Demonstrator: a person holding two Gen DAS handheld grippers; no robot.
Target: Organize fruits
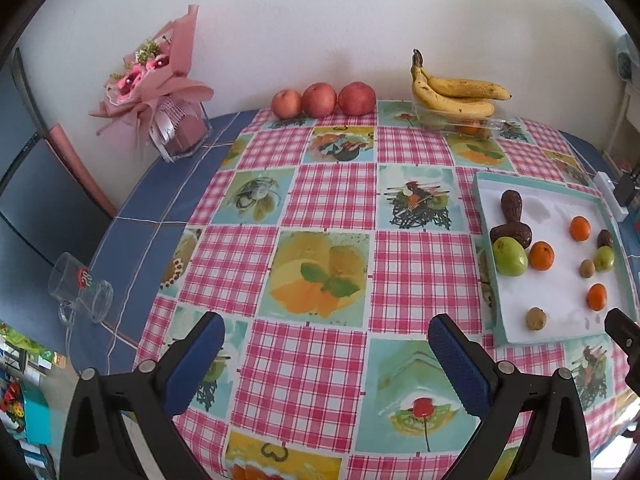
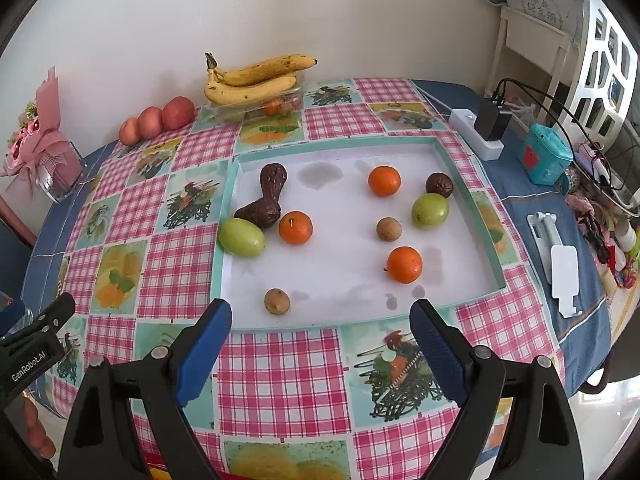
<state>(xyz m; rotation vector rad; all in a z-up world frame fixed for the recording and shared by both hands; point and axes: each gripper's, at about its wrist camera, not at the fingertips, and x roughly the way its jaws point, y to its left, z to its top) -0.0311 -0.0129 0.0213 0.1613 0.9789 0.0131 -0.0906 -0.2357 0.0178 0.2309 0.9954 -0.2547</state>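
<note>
A white tray with a teal rim [image 2: 240,160] [image 1: 484,184] holds three oranges [image 2: 295,227], two green fruits [image 2: 241,237], two dark avocados [image 2: 264,196], two small brown fruits [image 2: 277,301] and a dark round fruit [image 2: 439,184]. Three red apples [image 1: 320,99] and a banana bunch [image 1: 452,92] on a clear box sit at the table's far edge. My left gripper [image 1: 326,332] is open and empty over the checked cloth, left of the tray. My right gripper [image 2: 320,320] is open and empty over the tray's near edge.
A pink bouquet in a clear holder [image 1: 160,80] stands at the back left. A glass mug [image 1: 80,292] lies on its side at the left edge. A power strip with a charger [image 2: 480,132], a teal box [image 2: 544,152] and a white stand [image 2: 560,260] lie right of the tray.
</note>
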